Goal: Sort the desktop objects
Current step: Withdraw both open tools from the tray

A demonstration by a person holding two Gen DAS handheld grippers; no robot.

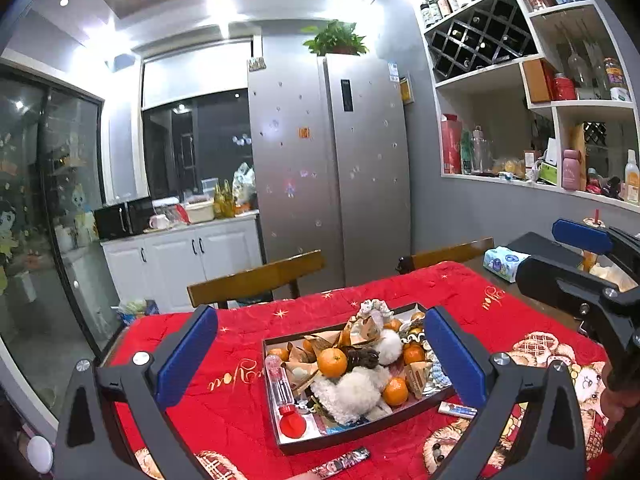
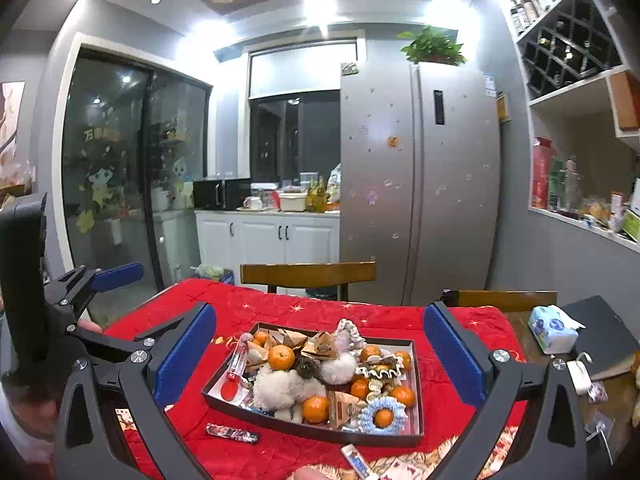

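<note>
One dark tray (image 2: 416, 392) on the red tablecloth (image 2: 280, 308) holds about eight mandarins (image 2: 281, 357) and one plush toy (image 2: 280, 390). Left gripper (image 1: 320, 360) and right gripper (image 2: 320, 356): jaws spread, empty. Two wrapped bars (image 2: 232, 433) lie beside the tray.

Bright ceiling lights (image 1: 218, 2) blow out into white glare; fisheye bends the edges, corners dark, distant detail soft
</note>
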